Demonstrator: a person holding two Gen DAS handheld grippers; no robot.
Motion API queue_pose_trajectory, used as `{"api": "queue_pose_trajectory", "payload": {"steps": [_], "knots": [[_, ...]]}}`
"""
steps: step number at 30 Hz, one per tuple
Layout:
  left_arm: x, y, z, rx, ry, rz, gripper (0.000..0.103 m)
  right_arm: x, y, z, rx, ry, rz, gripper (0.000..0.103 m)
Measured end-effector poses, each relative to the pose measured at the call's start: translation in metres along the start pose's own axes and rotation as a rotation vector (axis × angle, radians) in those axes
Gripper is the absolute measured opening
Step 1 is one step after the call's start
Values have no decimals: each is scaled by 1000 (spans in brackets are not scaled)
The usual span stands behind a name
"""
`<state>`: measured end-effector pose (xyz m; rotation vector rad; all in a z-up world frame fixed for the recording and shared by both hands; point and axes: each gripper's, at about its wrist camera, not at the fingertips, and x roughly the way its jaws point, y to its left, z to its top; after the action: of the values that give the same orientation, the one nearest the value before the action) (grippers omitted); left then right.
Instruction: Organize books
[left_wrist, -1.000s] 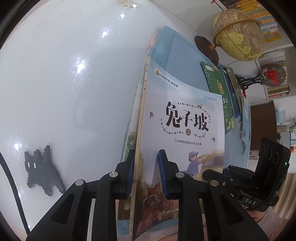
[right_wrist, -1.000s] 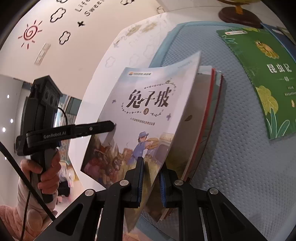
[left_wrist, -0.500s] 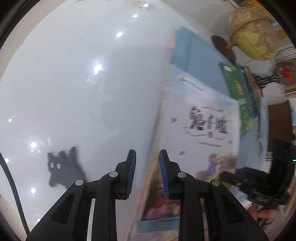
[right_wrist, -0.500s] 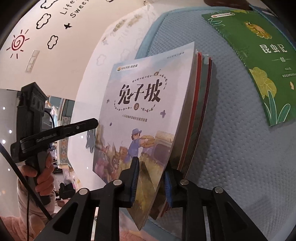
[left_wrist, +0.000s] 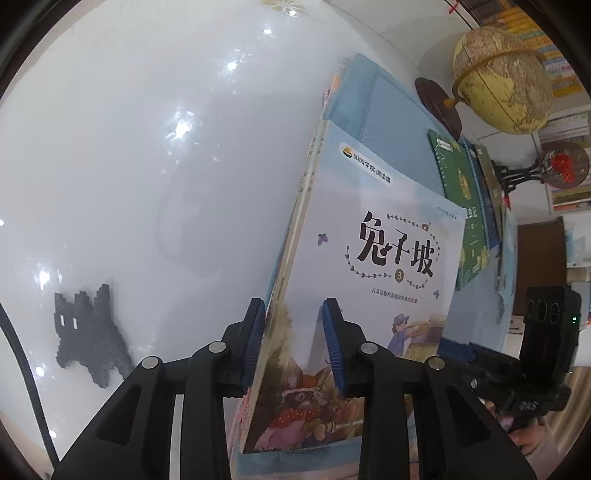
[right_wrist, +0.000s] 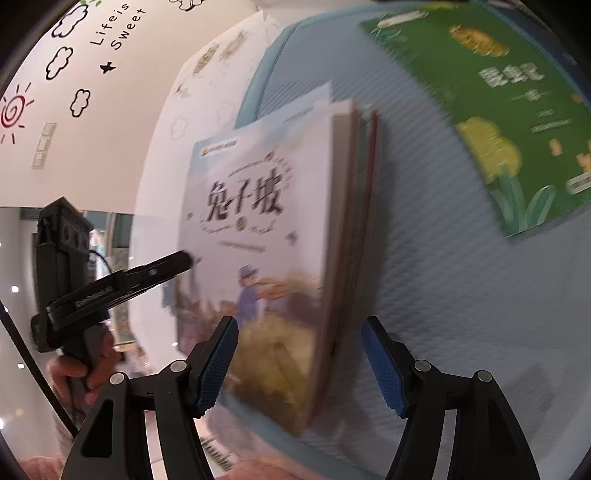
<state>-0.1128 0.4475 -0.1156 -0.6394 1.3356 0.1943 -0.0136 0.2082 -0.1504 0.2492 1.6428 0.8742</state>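
Note:
A stack of thin books topped by a pale blue picture book (left_wrist: 388, 266) (right_wrist: 266, 229) lies on a light blue mat (right_wrist: 424, 258). My left gripper (left_wrist: 293, 310) straddles the stack's spine edge. Its jaws are opening: the left pad sits beside the spines, and the right pad stands a little off the cover. My right gripper (right_wrist: 299, 328) is at the stack's near corner. Its jaws are also opening, wide on either side and touching nothing. A green book (right_wrist: 498, 122) lies further along the mat.
A globe (left_wrist: 502, 81) on a dark wooden stand sits behind the mat, with bookshelves beyond it. A black pixel-cat shape (left_wrist: 88, 343) lies on the glossy white table (left_wrist: 147, 166). A hand (right_wrist: 85, 373) holds the left gripper's handle. More books (left_wrist: 487, 199) lean beside the green one.
The right jaws have spread wide and let go of the stack, which has settled from tilted to flat on the mat. The left jaws slid off the book, then came back around its spine edge, slightly wider.

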Motion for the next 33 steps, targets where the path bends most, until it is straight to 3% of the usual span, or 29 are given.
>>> {"api": "queue_pose_trajectory", "payload": {"steps": [15, 18, 20, 24, 27, 33], "knots": [[7, -22, 6, 57, -2, 81, 33, 2, 4, -4, 4, -2, -10, 76], [3, -17, 5, 12, -12, 67, 30, -2, 3, -3, 1, -15, 10, 76], [-8, -17, 2, -7, -59, 59, 30, -14, 1, -3, -16, -50, 14, 76], [-43, -34, 2, 17, -202, 117, 30, -48, -10, -5, -40, -132, 0, 76], [-61, -55, 9, 46, -268, 82, 30, -77, -33, -7, -7, -187, 3, 76], [-51, -136, 17, 170, -285, 30, 30, -157, -112, -17, 93, -339, -56, 76]]}}
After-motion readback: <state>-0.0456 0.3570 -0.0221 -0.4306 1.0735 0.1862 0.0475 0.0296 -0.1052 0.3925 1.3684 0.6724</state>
